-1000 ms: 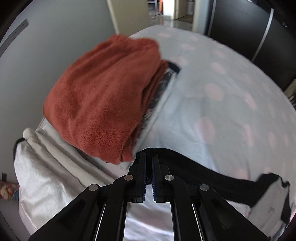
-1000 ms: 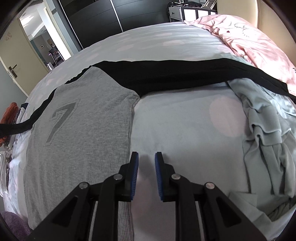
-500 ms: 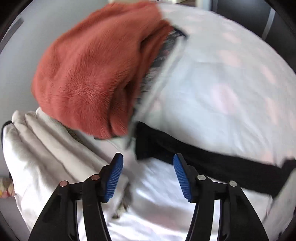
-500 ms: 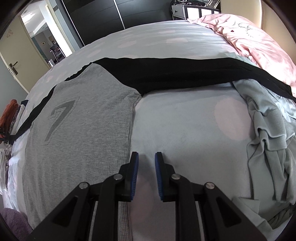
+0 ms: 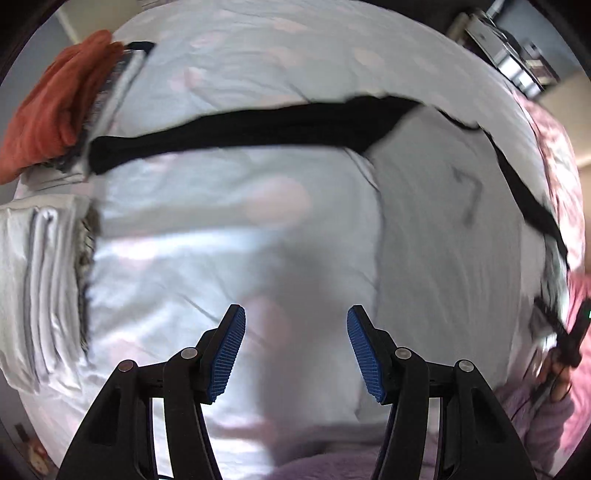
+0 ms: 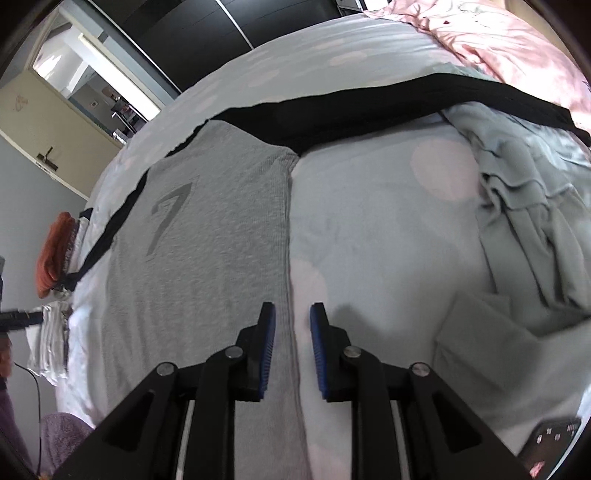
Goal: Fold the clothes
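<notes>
A grey shirt (image 6: 207, 229) with a "7" on it and black sleeves lies flat on the pale blue bed sheet (image 6: 369, 240). One black sleeve (image 5: 258, 129) stretches out sideways toward the folded pile. My left gripper (image 5: 295, 347) hangs open over bare sheet, pointing down, with the blurred shirt body (image 5: 443, 240) to its right and nothing between its fingers. My right gripper (image 6: 292, 347) is low over the shirt's right side edge. Its jaws are opening, with the hem line running between the fingers and the pads not pressing on it.
A rust-orange fleece (image 5: 48, 103) tops a folded stack at the left, with folded white cloths (image 5: 37, 288) beside it. A crumpled pale green garment (image 6: 524, 221) lies right of the shirt, and a pink duvet (image 6: 517, 40) behind. A black wardrobe (image 6: 221, 33) stands past the bed.
My left gripper opened, let go of the black sleeve's cuff and swung away from the folded pile toward the shirt. My right gripper shifted over the shirt's side edge and widened slightly.
</notes>
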Demonstrator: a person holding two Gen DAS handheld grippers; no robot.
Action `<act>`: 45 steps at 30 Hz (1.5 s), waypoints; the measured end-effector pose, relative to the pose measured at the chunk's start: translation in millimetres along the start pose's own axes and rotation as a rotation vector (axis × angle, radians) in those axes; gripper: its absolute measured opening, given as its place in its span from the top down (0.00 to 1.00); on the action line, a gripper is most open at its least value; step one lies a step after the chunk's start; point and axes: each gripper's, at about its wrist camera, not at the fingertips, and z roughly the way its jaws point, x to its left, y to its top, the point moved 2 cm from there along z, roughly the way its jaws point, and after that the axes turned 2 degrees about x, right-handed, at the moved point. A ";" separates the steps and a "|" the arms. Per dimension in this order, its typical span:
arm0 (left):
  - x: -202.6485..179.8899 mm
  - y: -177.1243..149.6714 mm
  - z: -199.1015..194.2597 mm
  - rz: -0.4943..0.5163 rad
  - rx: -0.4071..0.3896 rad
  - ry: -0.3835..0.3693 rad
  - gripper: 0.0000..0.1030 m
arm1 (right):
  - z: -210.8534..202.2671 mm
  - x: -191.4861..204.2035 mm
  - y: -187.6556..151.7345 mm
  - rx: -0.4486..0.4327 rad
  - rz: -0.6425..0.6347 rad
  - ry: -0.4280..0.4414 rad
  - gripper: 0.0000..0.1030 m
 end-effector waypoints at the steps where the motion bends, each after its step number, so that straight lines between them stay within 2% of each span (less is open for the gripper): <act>1: -12.2 -8.4 1.0 0.014 0.011 -0.004 0.43 | -6.1 0.5 -3.5 0.001 -0.003 0.005 0.79; 6: -66.6 -39.3 -0.6 0.093 0.026 0.009 0.43 | -19.6 -4.9 -23.7 0.065 0.016 0.050 0.74; 8: -86.6 -42.3 -5.8 0.122 0.028 0.015 0.42 | -17.5 -10.0 -29.6 0.098 0.041 0.059 0.72; 10: -107.6 -40.0 -22.0 0.147 0.000 0.019 0.43 | -14.7 -15.4 -34.7 0.122 0.066 0.060 0.72; 13: -135.0 -33.1 -47.9 0.169 -0.063 -0.038 0.42 | -8.6 -17.1 -39.2 0.157 0.086 0.071 0.72; 15: -143.7 -32.8 -50.2 0.164 -0.086 -0.061 0.36 | -3.0 -16.5 -43.1 0.188 0.093 0.087 0.72; 18: -142.5 -39.5 -24.0 0.136 -0.054 -0.071 0.33 | 4.4 -17.0 -55.6 0.251 0.089 0.077 0.72; 21: -120.6 -50.0 23.5 0.081 0.005 -0.058 0.33 | 7.8 -20.1 -71.9 0.306 0.103 0.064 0.69; 23: -100.1 -60.0 56.3 0.040 0.052 -0.040 0.33 | 7.5 -19.5 -80.2 0.335 0.120 0.075 0.63; 26: -72.1 -74.7 95.7 -0.037 0.109 -0.046 0.33 | 11.6 -11.4 -92.4 0.384 0.093 0.041 0.62; 30: -56.8 -87.4 122.4 -0.072 0.137 -0.071 0.33 | 17.6 3.2 -100.8 0.417 0.017 -0.047 0.62; 33: -55.2 -95.9 138.8 -0.090 0.165 -0.103 0.34 | 21.5 9.8 -105.2 0.441 -0.024 -0.081 0.63; 36: -64.6 -101.3 141.3 -0.030 0.136 -0.056 0.35 | 21.6 17.6 -109.7 0.444 -0.080 -0.115 0.73; 37: -68.2 -102.5 139.7 -0.010 0.124 -0.040 0.43 | 20.7 20.6 -110.4 0.437 -0.095 -0.120 0.76; 38: -70.4 -103.0 137.2 0.002 0.113 -0.035 0.57 | 19.1 23.5 -110.5 0.427 -0.107 -0.115 0.84; 39: -72.2 -103.4 134.7 0.014 0.104 -0.033 0.64 | 16.9 26.8 -110.4 0.415 -0.119 -0.107 0.87; 41: -73.7 -103.6 127.2 0.017 0.090 -0.083 0.93 | 11.6 31.8 -109.6 0.391 -0.133 -0.091 0.91; 45: -70.7 -99.8 96.5 0.026 0.051 -0.133 0.95 | -11.5 34.6 -103.5 0.345 -0.122 -0.075 0.93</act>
